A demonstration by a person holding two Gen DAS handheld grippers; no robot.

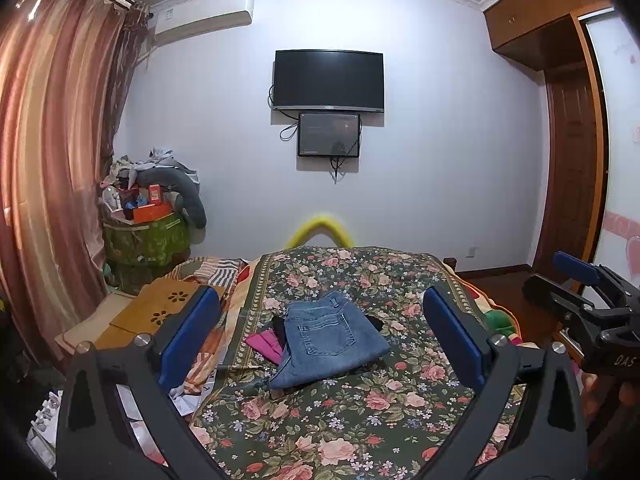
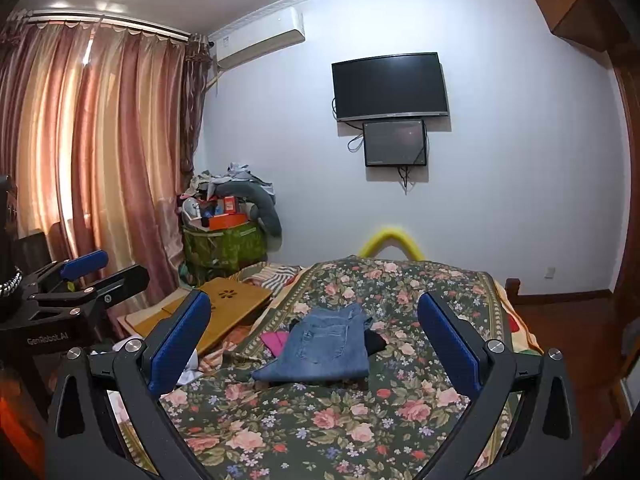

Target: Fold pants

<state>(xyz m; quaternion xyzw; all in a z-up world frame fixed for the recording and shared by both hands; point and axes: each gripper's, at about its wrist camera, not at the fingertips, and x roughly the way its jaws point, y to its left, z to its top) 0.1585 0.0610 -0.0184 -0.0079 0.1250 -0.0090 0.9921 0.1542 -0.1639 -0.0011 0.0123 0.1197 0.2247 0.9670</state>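
A pair of blue jeans (image 1: 328,340) lies folded into a compact rectangle on the floral bedspread (image 1: 340,420), back pocket up. In the right wrist view the jeans (image 2: 324,348) sit at the middle of the bed. My left gripper (image 1: 320,312) is open, held above and short of the jeans, nothing between its blue pads. Equally open and empty, my right gripper (image 2: 314,312) hovers short of them. The right gripper (image 1: 588,284) shows at the right edge of the left wrist view; the left gripper (image 2: 96,272) shows at the left edge of the right wrist view.
A pink garment (image 1: 266,344) and a black one (image 1: 376,322) peek out from under the jeans. A wooden lap desk (image 1: 160,312) lies left of the bed. A green bin (image 1: 146,240) heaped with clutter stands by the curtains (image 1: 52,168). A wardrobe (image 1: 560,120) is at right.
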